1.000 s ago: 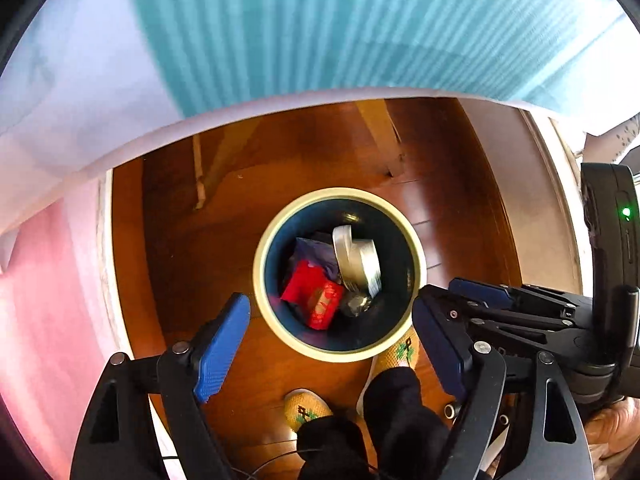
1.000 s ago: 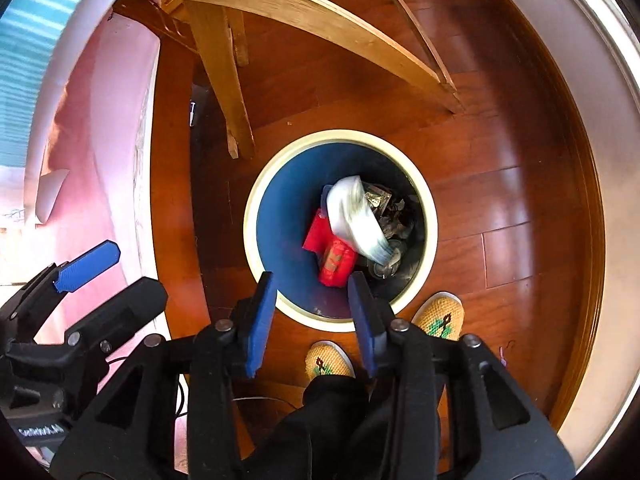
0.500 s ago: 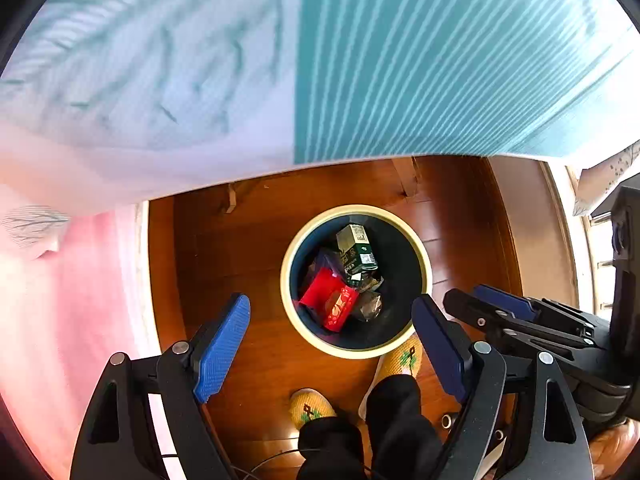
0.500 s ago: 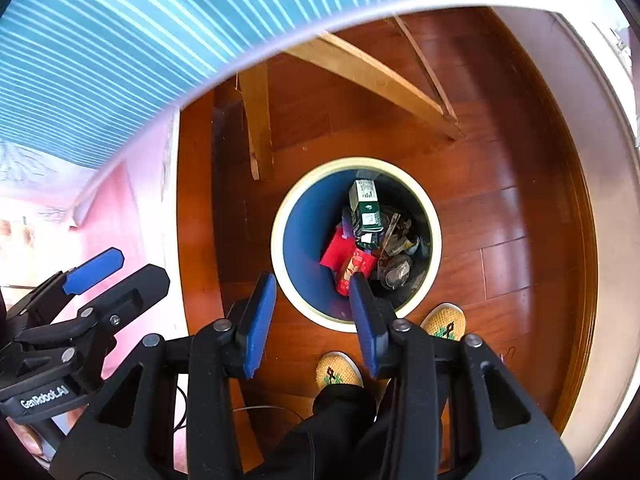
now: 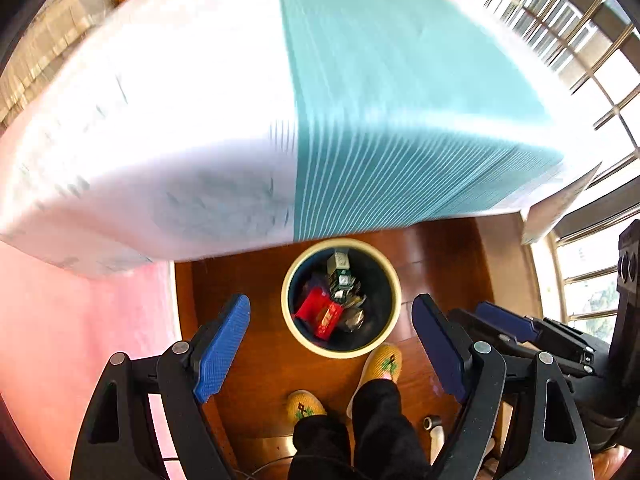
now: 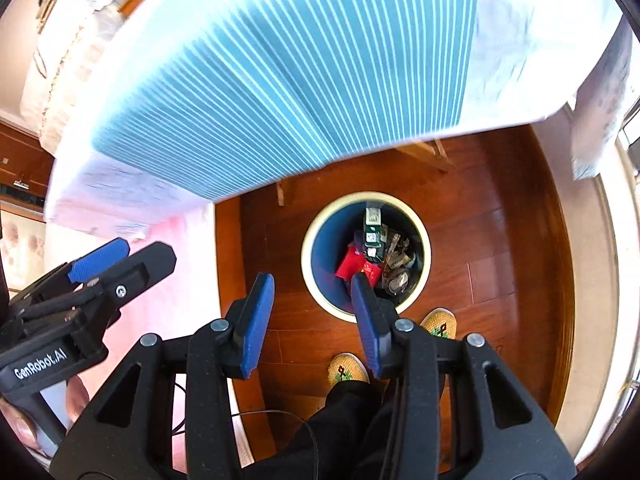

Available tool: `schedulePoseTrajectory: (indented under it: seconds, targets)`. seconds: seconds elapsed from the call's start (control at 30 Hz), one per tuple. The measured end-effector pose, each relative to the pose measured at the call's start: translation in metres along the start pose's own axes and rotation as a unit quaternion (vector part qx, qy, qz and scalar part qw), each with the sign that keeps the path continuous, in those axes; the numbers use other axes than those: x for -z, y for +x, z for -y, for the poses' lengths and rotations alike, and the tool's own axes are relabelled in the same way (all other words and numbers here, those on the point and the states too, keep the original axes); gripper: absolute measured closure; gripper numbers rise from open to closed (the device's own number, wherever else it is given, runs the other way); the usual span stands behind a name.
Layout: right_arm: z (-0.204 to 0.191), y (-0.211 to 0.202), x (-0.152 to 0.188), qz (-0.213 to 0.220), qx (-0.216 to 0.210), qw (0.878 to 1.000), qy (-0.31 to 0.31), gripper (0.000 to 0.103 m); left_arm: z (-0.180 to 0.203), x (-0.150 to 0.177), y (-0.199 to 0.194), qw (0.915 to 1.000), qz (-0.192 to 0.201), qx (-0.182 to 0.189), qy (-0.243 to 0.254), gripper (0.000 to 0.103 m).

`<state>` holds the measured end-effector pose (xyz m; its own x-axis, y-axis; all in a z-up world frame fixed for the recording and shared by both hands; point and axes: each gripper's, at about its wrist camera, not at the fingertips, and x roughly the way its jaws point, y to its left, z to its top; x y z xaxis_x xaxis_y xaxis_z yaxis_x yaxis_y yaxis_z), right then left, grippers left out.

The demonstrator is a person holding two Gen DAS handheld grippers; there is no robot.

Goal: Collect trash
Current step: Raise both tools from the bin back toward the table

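Note:
A round bin [image 5: 390, 276] with a cream rim and dark blue inside stands on the wooden floor below both grippers; it also shows in the right wrist view [image 6: 320, 236]. Inside lie a red packet [image 5: 318, 312], a green and white carton [image 5: 340, 276] and crumpled wrappers. My left gripper [image 5: 332, 344] is open and empty, high above the bin. My right gripper [image 6: 312, 316] is open and empty, also high above the bin. Each gripper shows at the edge of the other's view.
A table with a teal striped and white cloth [image 5: 360, 100] fills the upper half of both views; its edge overhangs the bin's far side. Wooden table legs [image 6: 436, 152] stand behind the bin. The person's feet in yellow slippers [image 5: 382, 364] are beside the bin.
Both grippers have risen and tilted up, so the bin looks smaller and the tablecloth fills more of the views. The white item that was falling into the bin is gone from sight.

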<state>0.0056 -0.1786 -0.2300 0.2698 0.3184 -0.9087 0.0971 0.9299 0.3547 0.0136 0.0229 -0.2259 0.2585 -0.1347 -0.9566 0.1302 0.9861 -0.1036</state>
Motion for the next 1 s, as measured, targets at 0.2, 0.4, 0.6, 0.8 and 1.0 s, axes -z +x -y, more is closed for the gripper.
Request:
schedulePoseTrajectory:
  seconds: [0.2, 0.4, 0.6, 0.8, 1.0]
  targets:
    - [-0.025, -0.072, -0.017, 0.030, -0.015, 0.999, -0.020, 0.064, 0.012, -0.022, -0.080, 0.9990, 0.043, 0.010, 0.008, 0.019]
    - [-0.047, -0.133, -0.039, 0.062, -0.027, 0.997, -0.044, 0.064, 0.021, -0.039, -0.143, 0.9967, 0.079, 0.017, 0.011, 0.018]
    - [-0.061, -0.179, -0.065, 0.090, -0.034, 0.993, -0.064, 0.064, 0.023, -0.058, -0.193, 0.9937, 0.111, 0.014, 0.007, 0.018]
    - [-0.071, -0.214, -0.098, 0.112, -0.044, 0.988, -0.096, 0.064, 0.025, -0.080, -0.219, 0.9888, 0.149, -0.002, -0.006, 0.019]
    - [-0.087, -0.225, -0.135, 0.119, -0.062, 0.979, -0.151, 0.062, 0.023, -0.108, -0.246, 0.9811, 0.186, -0.030, -0.044, 0.019]
